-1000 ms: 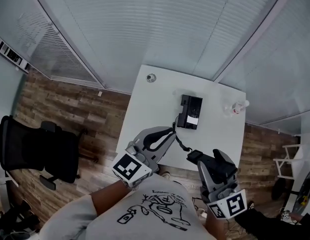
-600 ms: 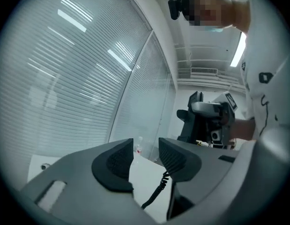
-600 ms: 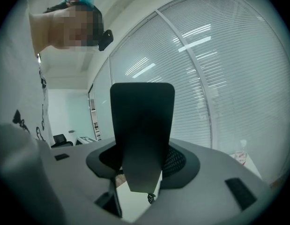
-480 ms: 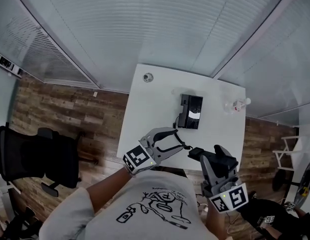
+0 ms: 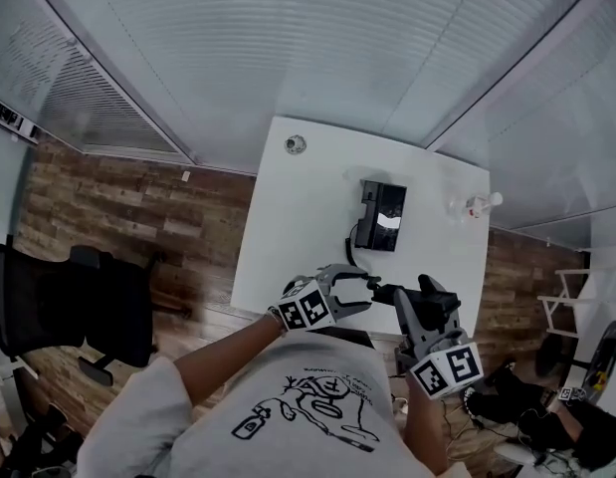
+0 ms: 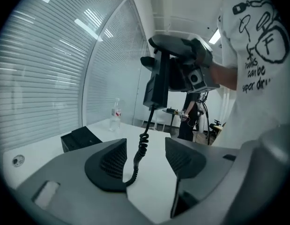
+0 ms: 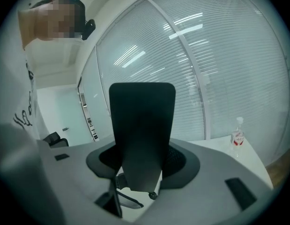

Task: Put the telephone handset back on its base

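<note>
The black telephone handset stands upright between the pads of my right gripper, which is shut on it. In the left gripper view the same handset hangs in the right gripper above the table. Its coiled cord drops down between the pads of my left gripper. The left jaws are opening and the pads do not press the cord. In the head view both grippers meet at the table's near edge, left gripper beside right gripper. The black base sits mid-table beyond them.
A small clear bottle stands on the white table at the far right. A small round fitting sits near the far left corner. An office chair stands on the wooden floor to the left. Glass walls with blinds close off the far side.
My left gripper has swung right, close to the right gripper, and its jaws have come apart around the cord. The right gripper has shifted slightly forward with the handset.
</note>
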### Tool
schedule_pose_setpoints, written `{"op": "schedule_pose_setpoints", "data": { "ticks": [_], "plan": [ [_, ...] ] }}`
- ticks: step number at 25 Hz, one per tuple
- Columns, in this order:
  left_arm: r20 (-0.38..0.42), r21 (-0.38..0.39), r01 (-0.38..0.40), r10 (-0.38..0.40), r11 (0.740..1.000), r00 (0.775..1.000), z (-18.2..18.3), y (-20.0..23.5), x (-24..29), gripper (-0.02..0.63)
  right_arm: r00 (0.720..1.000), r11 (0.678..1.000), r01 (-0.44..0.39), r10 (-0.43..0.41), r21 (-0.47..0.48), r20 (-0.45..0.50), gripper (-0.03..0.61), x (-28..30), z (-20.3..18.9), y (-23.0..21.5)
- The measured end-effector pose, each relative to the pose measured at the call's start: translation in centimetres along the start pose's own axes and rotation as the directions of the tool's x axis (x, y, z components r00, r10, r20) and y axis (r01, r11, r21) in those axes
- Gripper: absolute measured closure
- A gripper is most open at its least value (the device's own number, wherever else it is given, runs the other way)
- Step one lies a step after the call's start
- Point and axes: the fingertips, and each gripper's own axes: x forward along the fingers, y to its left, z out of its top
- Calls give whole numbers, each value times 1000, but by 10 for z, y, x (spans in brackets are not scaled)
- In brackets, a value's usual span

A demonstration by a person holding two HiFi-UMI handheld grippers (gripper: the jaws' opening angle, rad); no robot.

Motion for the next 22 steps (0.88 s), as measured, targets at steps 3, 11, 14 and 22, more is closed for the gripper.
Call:
{"op": "schedule_pose_setpoints", "data": {
  "ticks": [3,11,14,22],
  "plan": [
    [-13,-28,3,-4,1000,1000,-17,5,17,371,999,1000,11,-10,28,-34,380,11,-15,-11],
    [-44,-111,4,-9,994,999,-43,17,43,529,987,996,1,13,88,-161,380,48,-59,-29],
    [-84,-169,4,-18,986,996,-60,20,49,548,978,995,6,14,100,-207,380,63,-74,-39],
    [-140,-468,-3,-71,884,988,-97,19,58,552,960,993,38,-5,113,-281,380,98,-104,-66]
  ]
}}
